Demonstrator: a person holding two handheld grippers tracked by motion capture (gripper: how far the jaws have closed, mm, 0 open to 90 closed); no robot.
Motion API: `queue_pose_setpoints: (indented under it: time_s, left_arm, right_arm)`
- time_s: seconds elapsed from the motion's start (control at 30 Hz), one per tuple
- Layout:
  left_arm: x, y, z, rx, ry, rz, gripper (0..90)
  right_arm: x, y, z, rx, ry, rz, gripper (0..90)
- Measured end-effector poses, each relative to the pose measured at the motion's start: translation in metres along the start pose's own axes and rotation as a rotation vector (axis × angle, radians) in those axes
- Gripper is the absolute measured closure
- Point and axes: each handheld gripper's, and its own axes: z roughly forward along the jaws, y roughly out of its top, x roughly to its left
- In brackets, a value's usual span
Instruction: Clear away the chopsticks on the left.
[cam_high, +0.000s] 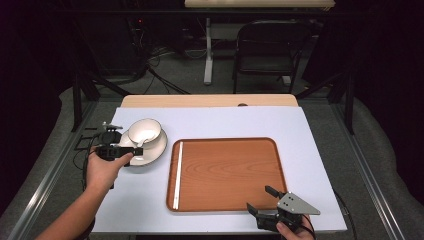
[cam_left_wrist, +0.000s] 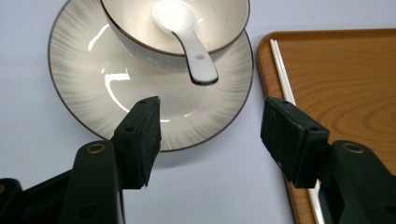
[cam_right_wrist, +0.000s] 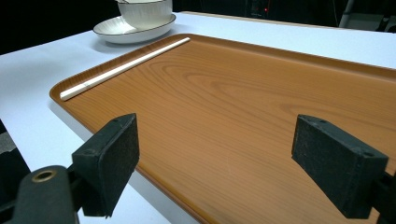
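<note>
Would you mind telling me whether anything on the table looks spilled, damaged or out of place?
Nothing stands out. The bowl sits upright on its plate with the white spoon resting inside, handle over the rim. The white chopsticks lie straight along the left edge of the wooden tray. No spill or crack shows.

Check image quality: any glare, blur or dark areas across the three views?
High view: soft overall, surroundings near black, table evenly lit. Left gripper view: sharp, bright glare streaks on the plate and spoon. Right gripper view: the near jaws are slightly soft, the tray grain is clear, and the background is dark.
</note>
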Motion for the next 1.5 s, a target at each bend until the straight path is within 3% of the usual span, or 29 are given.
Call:
queue_pose_setpoints:
  time_s: [0.17, 0.47, 0.5, 0.8, 0.83, 1.07, 1.4, 1.5]
  left_arm:
    - [0.003, 0.007, 0.001, -0.025, 0.008, -0.011, 38.4]
    - [0.004, 0.01, 0.001, -0.025, 0.009, -0.015, 38.7]
    - [0.008, 0.018, 0.009, -0.036, 0.017, -0.034, 38.7]
    - [0.007, 0.018, 0.025, -0.023, 0.021, -0.051, 38.3]
    - [0.01, 0.018, 0.033, -0.029, 0.053, -0.055, 38.0]
    - [0.01, 0.018, 0.033, -0.029, 0.053, -0.055, 36.1]
    - [0.026, 0.019, 0.031, -0.031, 0.096, -0.079, 36.3]
    - [0.033, 0.022, 0.03, -0.053, 0.113, -0.102, 36.7]
  right_arm:
    - [0.0, 0.0, 0.0, 0.001, -0.001, -0.001, 14.4]
    - [0.0, 0.0, 0.001, 0.001, -0.001, 0.0, 14.4]
    - [0.0, 0.0, 0.001, 0.001, -0.001, 0.0, 14.4]
    - [-0.001, 0.0, 0.001, 0.001, 0.001, 0.003, 14.4]
    - [-0.001, 0.0, 0.001, 0.001, 0.002, 0.003, 14.4]
    - [-0.001, 0.0, 0.0, 0.002, 0.005, 0.003, 14.4]
    - [0.0, 0.0, 0.0, 0.002, 0.005, 0.003, 14.4]
    - [0.0, 0.0, 0.0, 0.003, 0.005, 0.003, 14.4]
